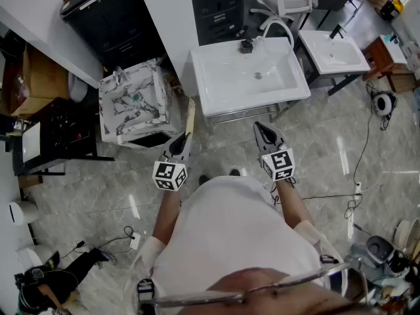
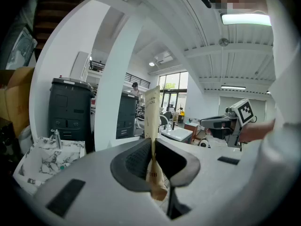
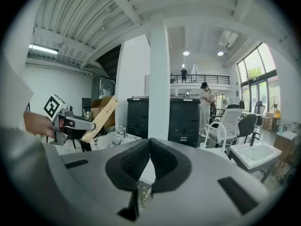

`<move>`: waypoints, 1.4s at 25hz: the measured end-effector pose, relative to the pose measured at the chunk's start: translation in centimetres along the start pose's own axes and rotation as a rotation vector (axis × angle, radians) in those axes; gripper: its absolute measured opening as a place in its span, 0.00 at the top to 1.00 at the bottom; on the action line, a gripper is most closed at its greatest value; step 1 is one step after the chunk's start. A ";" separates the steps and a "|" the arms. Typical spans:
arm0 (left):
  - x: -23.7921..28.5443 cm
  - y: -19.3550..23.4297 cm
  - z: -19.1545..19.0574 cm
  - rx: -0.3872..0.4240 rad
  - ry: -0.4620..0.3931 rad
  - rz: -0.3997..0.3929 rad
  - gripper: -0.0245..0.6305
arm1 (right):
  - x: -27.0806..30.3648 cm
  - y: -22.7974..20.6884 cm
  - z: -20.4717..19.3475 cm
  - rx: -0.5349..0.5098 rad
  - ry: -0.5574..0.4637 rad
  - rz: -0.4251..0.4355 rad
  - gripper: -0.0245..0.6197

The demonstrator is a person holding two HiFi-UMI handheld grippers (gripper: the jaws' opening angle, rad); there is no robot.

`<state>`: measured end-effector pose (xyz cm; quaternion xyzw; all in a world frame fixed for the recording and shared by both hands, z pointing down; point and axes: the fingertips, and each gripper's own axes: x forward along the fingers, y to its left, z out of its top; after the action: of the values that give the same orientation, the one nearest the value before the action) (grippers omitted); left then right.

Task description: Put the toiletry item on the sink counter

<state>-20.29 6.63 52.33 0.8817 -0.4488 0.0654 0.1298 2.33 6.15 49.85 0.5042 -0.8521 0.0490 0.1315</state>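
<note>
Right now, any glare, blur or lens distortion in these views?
Head view: sharp, with light streaks on the glossy floor. Left gripper view: heavy fisheye, dark corners, ceiling lamp blown out, lower end of the packet soft. Right gripper view: same fisheye, windows bright, room detail readable.

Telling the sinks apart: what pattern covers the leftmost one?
The leftmost sink is white marble with dark grey veins; the head view shows it best.

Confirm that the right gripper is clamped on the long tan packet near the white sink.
No: the left gripper is clamped on the long tan packet near the white sink. The left gripper view shows it between the jaws; the right gripper is shut on nothing.
</note>
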 end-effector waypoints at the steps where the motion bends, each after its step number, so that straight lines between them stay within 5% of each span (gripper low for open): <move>1: 0.1 0.0 0.1 0.000 0.001 0.000 0.91 | 0.0 -0.1 0.1 0.000 -0.001 0.001 0.95; 35: 1.5 -6.1 -0.2 0.012 0.006 0.094 0.91 | -2.6 -5.3 -2.3 0.052 0.004 0.064 0.95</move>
<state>-14.45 8.96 51.80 0.8603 -0.4888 0.0768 0.1227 8.55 6.31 51.06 0.4800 -0.8658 0.0765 0.1186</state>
